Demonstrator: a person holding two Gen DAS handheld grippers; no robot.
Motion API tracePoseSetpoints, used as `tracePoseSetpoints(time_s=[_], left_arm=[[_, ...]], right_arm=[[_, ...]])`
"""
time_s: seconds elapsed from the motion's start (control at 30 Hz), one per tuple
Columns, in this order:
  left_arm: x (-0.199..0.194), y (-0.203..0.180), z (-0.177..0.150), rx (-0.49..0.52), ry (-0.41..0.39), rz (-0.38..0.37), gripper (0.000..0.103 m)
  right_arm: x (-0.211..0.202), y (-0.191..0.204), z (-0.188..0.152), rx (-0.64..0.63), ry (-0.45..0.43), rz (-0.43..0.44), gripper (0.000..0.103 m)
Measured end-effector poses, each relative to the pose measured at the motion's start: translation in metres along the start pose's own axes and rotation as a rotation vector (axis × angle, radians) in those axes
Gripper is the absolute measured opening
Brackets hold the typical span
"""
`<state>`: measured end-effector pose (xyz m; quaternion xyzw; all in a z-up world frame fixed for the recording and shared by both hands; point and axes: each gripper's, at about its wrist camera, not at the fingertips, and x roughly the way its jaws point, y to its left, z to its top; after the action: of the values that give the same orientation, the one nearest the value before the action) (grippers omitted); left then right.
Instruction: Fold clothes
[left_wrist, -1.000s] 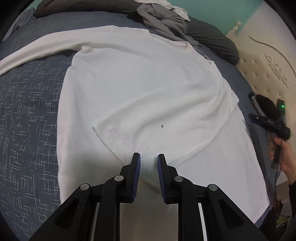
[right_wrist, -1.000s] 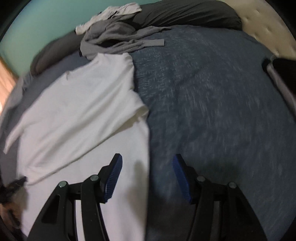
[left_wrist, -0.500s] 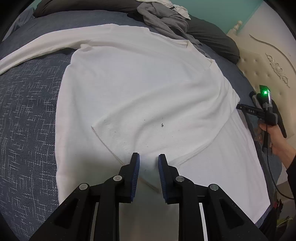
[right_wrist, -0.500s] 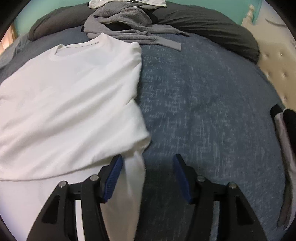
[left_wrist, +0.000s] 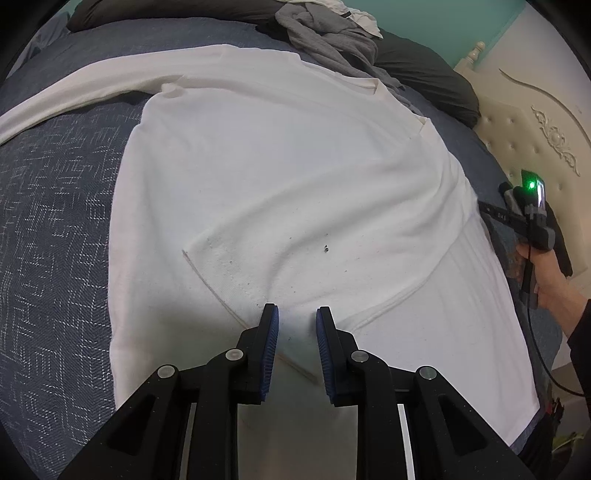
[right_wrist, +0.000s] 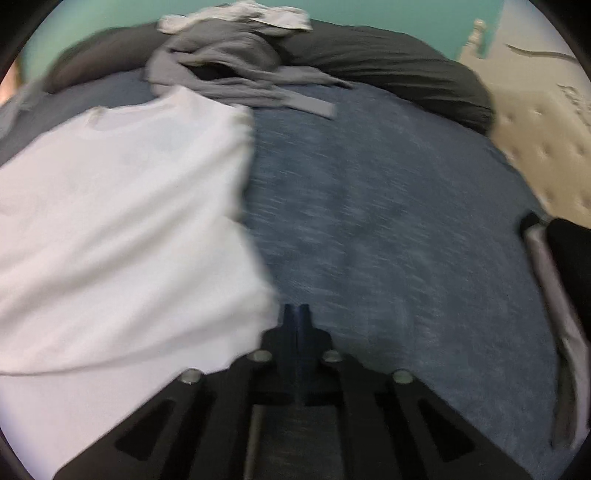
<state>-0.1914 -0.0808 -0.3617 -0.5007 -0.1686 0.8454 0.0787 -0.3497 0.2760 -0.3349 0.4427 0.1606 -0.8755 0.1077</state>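
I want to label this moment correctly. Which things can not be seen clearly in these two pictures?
- Right wrist view: motion blur hides whether the shut right gripper pinches the white shirt edge.
- Left wrist view: the left gripper covers the folded sleeve's cuff below its pads.
- Left wrist view: the other sleeve's end is cut off at the left edge.
- Both views: the gray clothes pile is too crumpled to count.

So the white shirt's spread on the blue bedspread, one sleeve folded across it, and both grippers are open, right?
Not quite. Only the left gripper is open; the right wrist view shows the right gripper shut. The white shirt, sleeve folded across, does lie on the blue bedspread.
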Motion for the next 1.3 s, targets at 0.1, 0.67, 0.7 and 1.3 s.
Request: tracePoseSetpoints(time_s=[0.1,0.67,0.7,1.3], left_arm=[[0.0,-0.001,0.0,0.004,-0.001,0.005,0.023],[0.001,0.004,0.0,-0.009,0.004,-0.009,0.023],[0.001,0.004,0.0,-0.008,0.004,-0.01,0.023],[-0.001,0.005,0.001,-0.006,0.004,-0.006,0.023]], right_arm=[[-0.002,-0.023,-0.006,0.084,0.003,0.074,0.0],[0.003,-0.028,0.014,0.334,0.033,0.38,0.005],[0.002,-0.03,0.012,0.349,0.027,0.386,0.004],[0.011,-0.047,0.021,0.469,0.058,0.423,0.016]])
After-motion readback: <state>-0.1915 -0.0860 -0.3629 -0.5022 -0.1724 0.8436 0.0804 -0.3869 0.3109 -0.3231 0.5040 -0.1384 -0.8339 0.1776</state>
